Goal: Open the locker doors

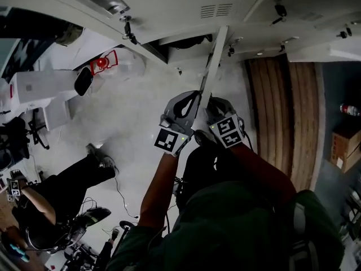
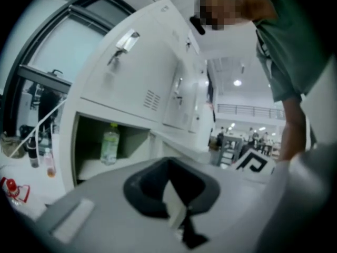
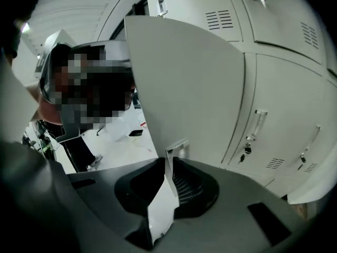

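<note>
Locker door [image 1: 216,58]: swung open and seen edge-on in the head view, its free edge ending between the two grippers.
Right gripper [image 3: 169,188]: jaws clamped on the door's handle tab [image 3: 177,146].
Left gripper [image 2: 176,210]: jaws together, nothing between them, just beside the door.
Open compartment [image 2: 87,141]: holds an upright bottle [image 2: 109,144].
Around: closed lockers [image 3: 284,104]; a seated person [image 1: 62,193] well apart.

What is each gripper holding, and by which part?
The right gripper grips the open locker door by its free edge. The left gripper holds nothing; its jaws look together.
</note>
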Available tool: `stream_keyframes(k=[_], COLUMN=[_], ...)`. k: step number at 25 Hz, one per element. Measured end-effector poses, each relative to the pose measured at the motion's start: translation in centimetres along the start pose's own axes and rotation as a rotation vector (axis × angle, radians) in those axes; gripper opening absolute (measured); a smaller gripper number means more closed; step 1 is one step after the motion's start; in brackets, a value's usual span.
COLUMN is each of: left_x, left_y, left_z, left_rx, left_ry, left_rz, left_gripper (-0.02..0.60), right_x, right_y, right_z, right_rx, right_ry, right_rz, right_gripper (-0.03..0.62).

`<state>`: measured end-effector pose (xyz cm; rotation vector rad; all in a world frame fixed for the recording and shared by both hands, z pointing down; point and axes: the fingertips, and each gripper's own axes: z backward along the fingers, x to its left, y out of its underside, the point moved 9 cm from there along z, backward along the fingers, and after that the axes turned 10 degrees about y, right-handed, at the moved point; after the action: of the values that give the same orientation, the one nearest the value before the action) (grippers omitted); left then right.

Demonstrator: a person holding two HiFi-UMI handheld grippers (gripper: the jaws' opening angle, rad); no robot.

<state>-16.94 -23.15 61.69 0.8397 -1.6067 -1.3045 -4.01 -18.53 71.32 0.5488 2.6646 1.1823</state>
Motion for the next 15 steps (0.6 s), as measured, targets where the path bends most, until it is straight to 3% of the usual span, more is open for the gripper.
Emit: stream_keyframes(k=[6,12,15], left_x=[-3.2,-6.5,-6.8], left_y=[-1.6,-3.3,-6.0], left_z=[-3.4,-6.4,-6.0], left_rx=[0.046,0.11,0.105], left_ry=[0.085,0.231,0.213], left_rz=[0.031,-0.035,-0.071], left_gripper=[-0.011,-0.009,-0.009], right_x=[-2.0,-5.5,-7.1], right_y=[-0.4,-1.8,-4.0], right_z=[6.2,11.5,15.0], right_rx=[0.018,0.016,-0.019], right_ry=[0.055,0.147,0.195], right_rz=[-0.041,-0.067,-0.078], right_gripper=[0.044,0.046,0.04])
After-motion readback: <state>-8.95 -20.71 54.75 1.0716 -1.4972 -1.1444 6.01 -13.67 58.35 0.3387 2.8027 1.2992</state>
